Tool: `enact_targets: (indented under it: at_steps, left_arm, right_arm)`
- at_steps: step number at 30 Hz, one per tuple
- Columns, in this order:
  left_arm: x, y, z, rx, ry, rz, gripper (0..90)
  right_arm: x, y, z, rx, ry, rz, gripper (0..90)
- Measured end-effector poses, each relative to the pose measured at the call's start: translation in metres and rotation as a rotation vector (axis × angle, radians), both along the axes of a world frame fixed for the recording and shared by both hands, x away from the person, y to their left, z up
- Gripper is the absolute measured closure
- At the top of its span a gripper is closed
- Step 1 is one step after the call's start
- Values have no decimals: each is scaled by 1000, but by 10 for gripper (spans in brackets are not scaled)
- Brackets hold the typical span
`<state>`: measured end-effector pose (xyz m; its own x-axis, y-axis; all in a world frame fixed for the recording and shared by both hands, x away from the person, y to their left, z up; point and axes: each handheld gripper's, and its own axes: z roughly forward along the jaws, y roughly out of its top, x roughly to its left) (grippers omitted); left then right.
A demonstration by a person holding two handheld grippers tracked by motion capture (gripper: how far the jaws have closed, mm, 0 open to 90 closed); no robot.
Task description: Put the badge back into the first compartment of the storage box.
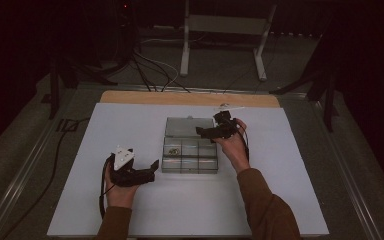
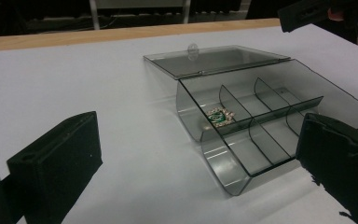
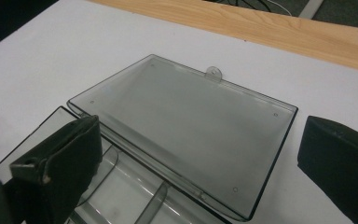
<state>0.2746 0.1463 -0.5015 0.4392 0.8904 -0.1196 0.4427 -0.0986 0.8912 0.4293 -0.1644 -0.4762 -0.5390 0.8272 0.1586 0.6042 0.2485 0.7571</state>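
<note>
A: Starting left of the clear compartment box [image 1: 190, 150], what do you see?

B: The left tool [image 1: 142, 172] sits just off the box's near-left corner, low over the white counter [image 1: 130, 125], jaws spread wide with nothing between them.

A: And the box itself?

B: At the counter's middle, its lid [image 3: 186, 135] swung fully back and lying flat behind it. A small green and pale trinket [image 2: 220, 116] lies in the far-left compartment.

A: To the right?

B: The right tool [image 1: 215, 131] hovers over the box's far-right corner, jaws wide apart and empty.
</note>
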Motion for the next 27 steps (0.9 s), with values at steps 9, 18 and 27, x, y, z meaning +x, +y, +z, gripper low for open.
enact_targets:
  at_steps: [9,18,27]
  left_arm:
    - [7,-12,-4,-13,35,-26,58]
    - [17,-27,-13,20,101,-23,165]
    - [27,-40,-27,43,160,-40,432]
  right_arm:
    - [7,-8,-7,27,19,-46,17]
    - [12,-13,-18,27,53,-82,36]
    - [13,-19,-29,49,93,-107,48]
